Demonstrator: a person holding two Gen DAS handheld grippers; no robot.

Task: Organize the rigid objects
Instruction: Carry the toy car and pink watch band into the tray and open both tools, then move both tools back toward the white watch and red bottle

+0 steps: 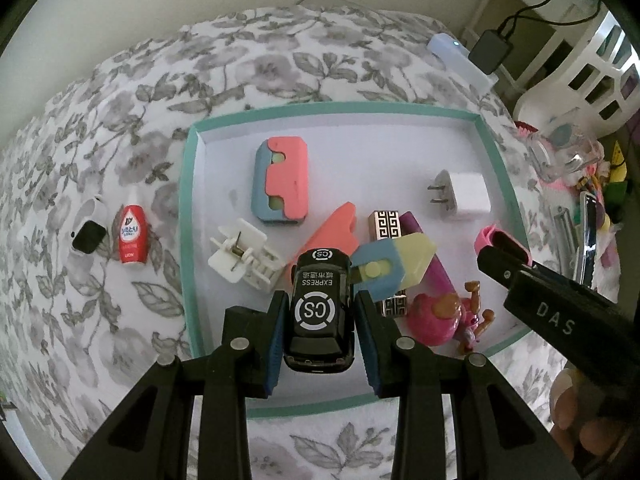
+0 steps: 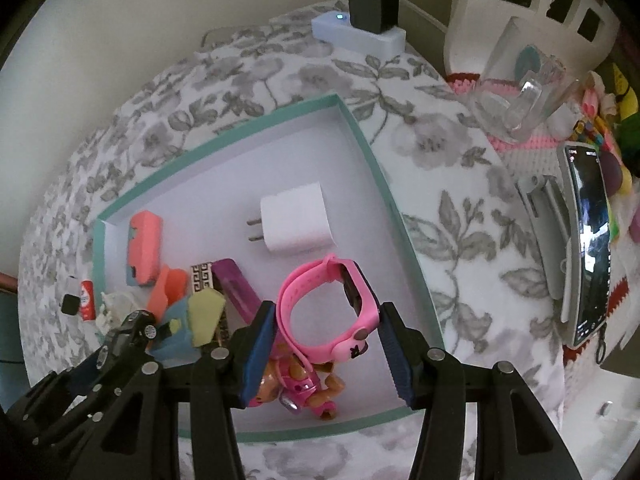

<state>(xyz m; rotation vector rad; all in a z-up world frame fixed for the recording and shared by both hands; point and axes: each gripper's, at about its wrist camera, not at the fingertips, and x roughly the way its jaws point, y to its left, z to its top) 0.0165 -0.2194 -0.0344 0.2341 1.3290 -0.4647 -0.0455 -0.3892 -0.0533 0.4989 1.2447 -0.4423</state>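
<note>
My left gripper [image 1: 320,320] is shut on a black toy car [image 1: 321,312] marked CS EXPRESS, held over the near part of a teal-rimmed white tray [image 1: 192,208]. My right gripper [image 2: 326,324] is shut on a pink kids' watch [image 2: 332,312], held over the tray's [image 2: 392,208] near right part, above a pink toy dog figure [image 2: 296,384]. In the tray lie a pink-and-blue block [image 1: 280,180], a white charger plug [image 1: 464,196], a white clip [image 1: 244,256], a patterned silver bar [image 1: 385,224] and a purple stick [image 1: 438,276].
On the floral cloth left of the tray lie a red bottle [image 1: 134,236] and a white device with a black face [image 1: 90,234]. A power strip [image 2: 360,36], a clear glass [image 2: 516,100], a phone on a stand [image 2: 588,240] and a white basket [image 2: 532,4] stand right.
</note>
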